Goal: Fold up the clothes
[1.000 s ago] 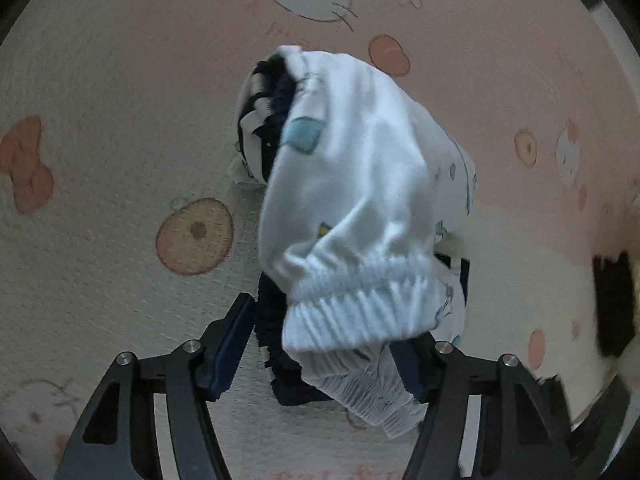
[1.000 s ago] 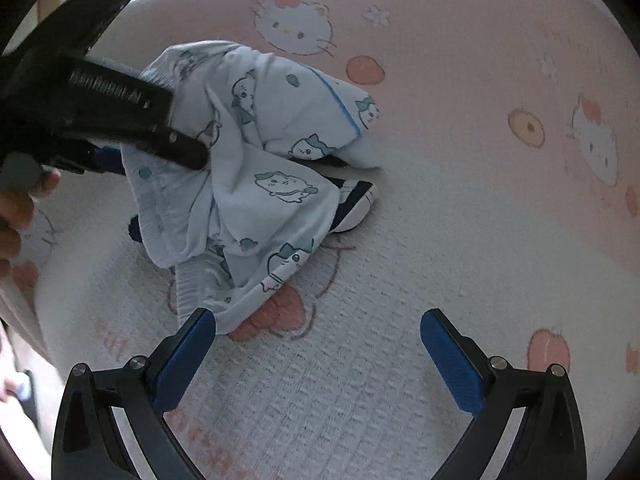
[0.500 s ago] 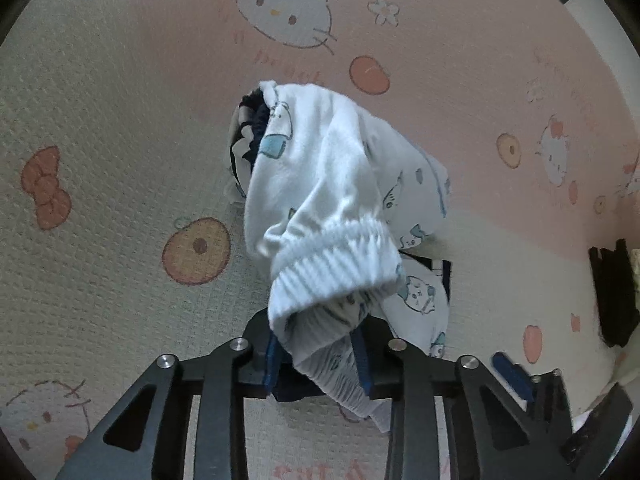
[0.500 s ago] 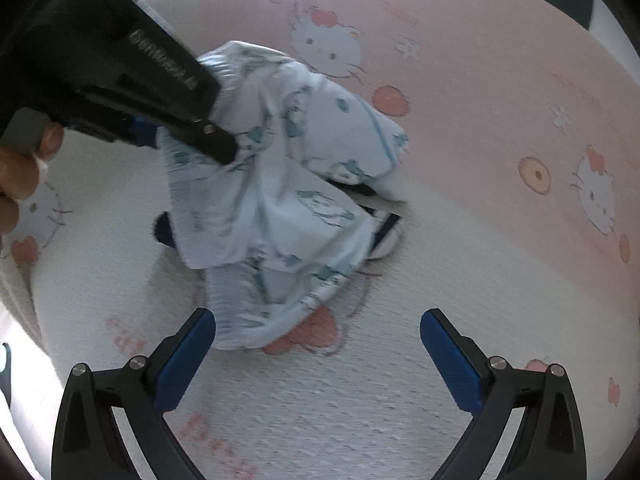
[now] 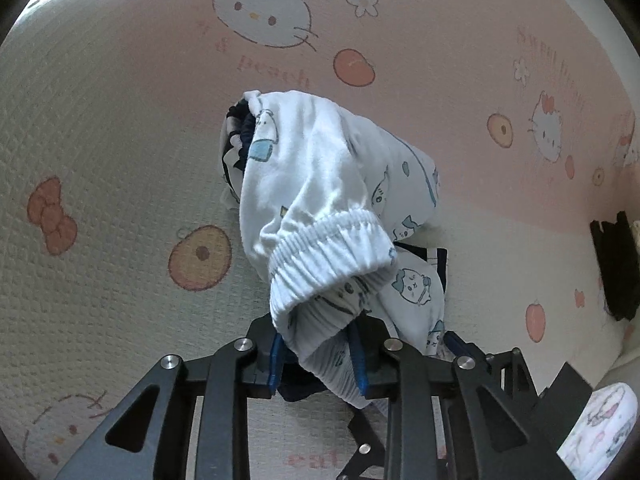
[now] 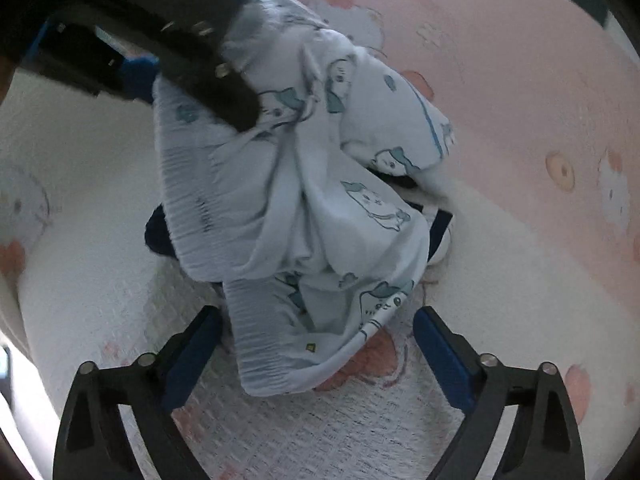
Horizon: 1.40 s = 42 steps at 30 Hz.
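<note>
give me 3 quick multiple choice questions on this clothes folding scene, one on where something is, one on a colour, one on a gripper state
1. Where is the ribbed waistband of the white printed garment?
A. flat on the blanket
B. at the left gripper, bunched between its fingers
C. inside a basket

2. What colour are the right gripper finger pads?
A. blue
B. red
C. yellow

3. How does the right gripper stand?
A. shut on the garment
B. shut on nothing
C. open, fingers either side of the garment's lower edge

Answers:
1 B: the left wrist view shows cloth pinched between the pads.
2 A: both pads show blue.
3 C: a wide gap separates its fingers above the pink cartoon-cat blanket.
</note>
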Available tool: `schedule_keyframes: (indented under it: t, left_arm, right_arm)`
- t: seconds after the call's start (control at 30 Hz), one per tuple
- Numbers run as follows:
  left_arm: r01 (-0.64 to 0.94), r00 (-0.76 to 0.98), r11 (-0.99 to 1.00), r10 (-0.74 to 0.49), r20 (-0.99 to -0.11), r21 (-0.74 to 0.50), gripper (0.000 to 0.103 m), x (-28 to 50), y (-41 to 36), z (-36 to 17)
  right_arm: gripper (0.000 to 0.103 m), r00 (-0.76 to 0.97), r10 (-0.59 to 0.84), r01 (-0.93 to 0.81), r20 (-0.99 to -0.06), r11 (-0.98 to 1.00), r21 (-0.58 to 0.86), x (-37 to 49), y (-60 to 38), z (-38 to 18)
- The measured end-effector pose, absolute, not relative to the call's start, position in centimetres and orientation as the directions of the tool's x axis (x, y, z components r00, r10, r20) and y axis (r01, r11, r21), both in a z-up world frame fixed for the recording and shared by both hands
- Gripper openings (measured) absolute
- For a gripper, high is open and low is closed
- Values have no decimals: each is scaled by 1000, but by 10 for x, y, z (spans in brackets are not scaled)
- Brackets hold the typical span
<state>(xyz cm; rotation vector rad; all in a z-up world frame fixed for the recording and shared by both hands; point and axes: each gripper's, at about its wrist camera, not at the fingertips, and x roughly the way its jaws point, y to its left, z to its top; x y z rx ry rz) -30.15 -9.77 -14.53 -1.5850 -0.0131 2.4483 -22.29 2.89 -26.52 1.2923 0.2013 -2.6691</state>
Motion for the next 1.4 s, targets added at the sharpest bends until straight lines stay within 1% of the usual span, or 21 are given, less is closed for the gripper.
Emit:
schedule_keyframes:
  t: [0.03, 0.07, 0.1, 0.13, 0.17, 0.2, 0.27, 0.3, 0.37, 0.47, 0.77, 1.03, 1.1, 1.17, 1.4]
  left_arm:
    - [-180, -389, -975, 191, -901, -129, 24, -303, -98, -143]
    - [-176, -387, -976, 192, -902, -132, 24, -303, -98, -141]
    - [-173, -386, -976, 192, -902, -133, 24, -304, -99, -138]
    - [-172, -387, -976, 190, -902, -132, 24, -307, -97, -136]
    - [-170, -387, -977, 185, -903, -128, 24, -311, -95, -134]
    - [-168, -387, -978, 181, -904, -124, 24, -315, -93, -132]
    - [-164, -386, -978, 183, -904, -128, 24, -315, -79, -149]
    - [-161, -387, -978, 185, -903, -132, 24, -315, -69, -163]
    - [-157, -394, -978, 189, -899, -137, 23, -313, -61, -167]
    - [-159, -401, -979, 185, -897, -131, 23, -306, -67, -168]
    - [-162, -423, -978, 192, -885, -135, 20, -285, -70, -147]
    - [-172, -449, -972, 221, -866, -159, 18, -253, -67, -126]
    - [-171, -456, -970, 231, -859, -170, 18, -242, -65, -118]
    - [-167, -460, -969, 242, -854, -184, 18, -241, -58, -118]
    - [-164, -451, -967, 251, -856, -197, 18, -227, -50, -125]
  right_arm:
    - [79, -605, -101, 211, -789, -977, -36, -224, 29, -265]
    - [66, -601, -110, 226, -792, -973, -37, -225, 27, -263]
    - [59, -597, -118, 242, -794, -969, -38, -225, 24, -262]
    - [50, -592, -124, 257, -797, -966, -41, -225, 21, -260]
    - [43, -586, -124, 269, -801, -962, -49, -225, 18, -259]
    - [41, -581, -123, 278, -805, -959, -55, -224, 16, -257]
    - [31, -575, -123, 271, -809, -961, -47, -223, 18, -255]
    - [29, -572, -123, 264, -811, -964, -40, -222, 20, -254]
    - [24, -568, -120, 244, -814, -970, -27, -219, 26, -251]
    - [21, -568, -110, 212, -816, -977, -16, -218, 34, -249]
    - [20, -577, -98, 142, -811, -990, 19, -199, 63, -222]
    - [20, -592, -132, 64, -795, -991, 117, -172, 98, -198]
    - [20, -601, -134, 56, -788, -990, 126, -164, 107, -171]
    - [20, -606, -133, 52, -784, -990, 128, -150, 113, -162]
    - [20, -602, -162, 40, -782, -984, 173, -153, 128, -152]
